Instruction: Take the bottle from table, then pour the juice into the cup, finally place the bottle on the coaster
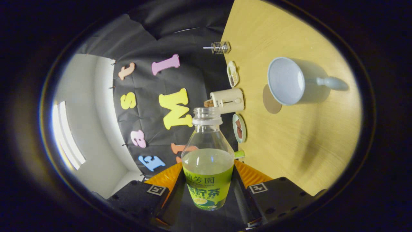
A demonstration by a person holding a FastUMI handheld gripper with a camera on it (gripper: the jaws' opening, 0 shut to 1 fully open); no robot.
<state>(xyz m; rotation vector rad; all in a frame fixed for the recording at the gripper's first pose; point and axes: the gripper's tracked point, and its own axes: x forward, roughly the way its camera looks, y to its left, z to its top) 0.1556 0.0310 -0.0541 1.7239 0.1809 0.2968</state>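
clear bottle (208, 158) clamped by gripper (208, 180); its base hidden.

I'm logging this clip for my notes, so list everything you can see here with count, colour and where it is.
bottle: one, clear with a green label, uncapped, part full of pale juice, held between the fingers
cup: one, pale blue-grey mug with a handle, on the table beyond the bottle
coaster: one, brown disc, on the table touching the cup's shadowed side
table: one, light wood
cream appliance: one, at the table's far edge
small dishes: two, holding brownish food, flanking the appliance
wire-and-glass item: one, further along that edge
gripper: one, shut on the bottle
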